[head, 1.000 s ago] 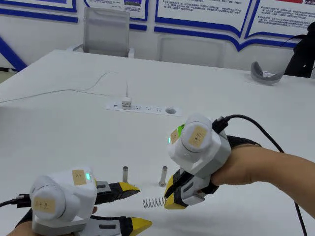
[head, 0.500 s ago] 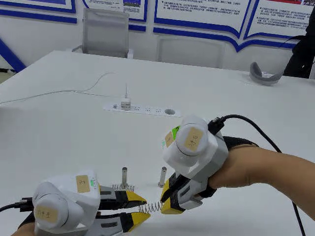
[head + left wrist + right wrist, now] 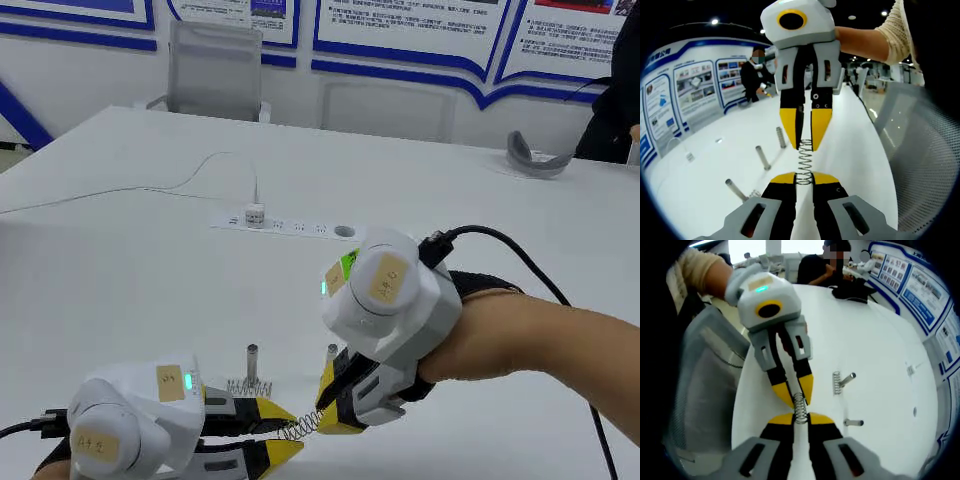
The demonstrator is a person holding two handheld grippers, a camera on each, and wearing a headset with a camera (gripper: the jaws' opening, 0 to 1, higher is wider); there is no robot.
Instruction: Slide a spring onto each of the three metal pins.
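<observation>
1. The left tongs (image 3: 288, 430) have a white rounded housing, grey-and-black arms and yellow tips.
2. The right tongs (image 3: 335, 408) are of identical build.
3. Each housing carries a green indicator light (image 3: 187, 381) and tan handwritten labels (image 3: 385, 280).
4. A black cable (image 3: 520, 255) and a black wrist strap (image 3: 480, 285) are fitted on the right.
5. The person wears a beige knit sleeve (image 3: 895, 30).

A white table (image 3: 120, 250) spreads across the head view. A power strip (image 3: 290, 226) lies near its centre, with a thin cable (image 3: 130, 187) trailing toward 9 o'clock. At 11 o'clock a grey chair (image 3: 215, 65) stands against a white wall (image 3: 80, 70). Blue-framed posters (image 3: 410, 20) hang at 12. Ceiling lights (image 3: 715, 21) glow in the left gripper view.
</observation>
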